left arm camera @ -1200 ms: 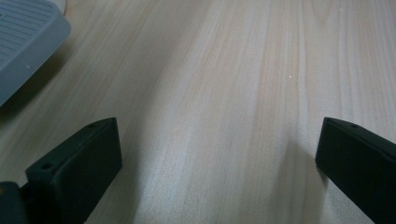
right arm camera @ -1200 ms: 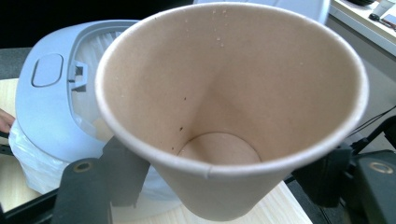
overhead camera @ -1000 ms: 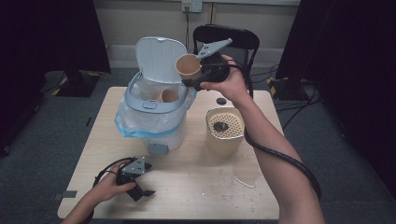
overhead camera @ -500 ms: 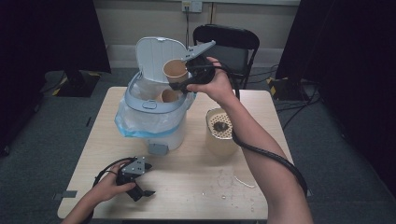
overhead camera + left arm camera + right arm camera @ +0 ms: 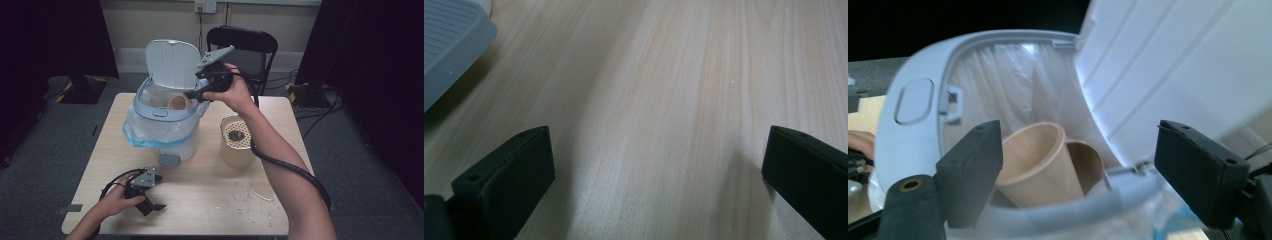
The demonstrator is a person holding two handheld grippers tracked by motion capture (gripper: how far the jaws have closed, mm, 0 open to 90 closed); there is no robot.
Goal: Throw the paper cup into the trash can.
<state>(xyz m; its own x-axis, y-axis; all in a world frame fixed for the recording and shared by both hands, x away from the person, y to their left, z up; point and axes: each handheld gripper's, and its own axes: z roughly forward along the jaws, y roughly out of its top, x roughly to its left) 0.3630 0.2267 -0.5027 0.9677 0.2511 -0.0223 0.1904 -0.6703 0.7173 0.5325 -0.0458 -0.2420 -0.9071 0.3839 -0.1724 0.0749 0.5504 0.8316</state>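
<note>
The right gripper (image 5: 192, 95) hangs over the open bin (image 5: 165, 120), its jaws having just been opening and now standing wide with nothing between them. Just below and beyond its tips a paper cup (image 5: 1035, 165) lies tilted inside the bin's liner, free of the pads, with a second cup (image 5: 1087, 165) touching it on the side nearer the raised lid (image 5: 172, 62). The left gripper (image 5: 152, 206) rests on the table (image 5: 210, 200), well apart from the bin, jaws spread wide over bare wood, holding nothing
</note>
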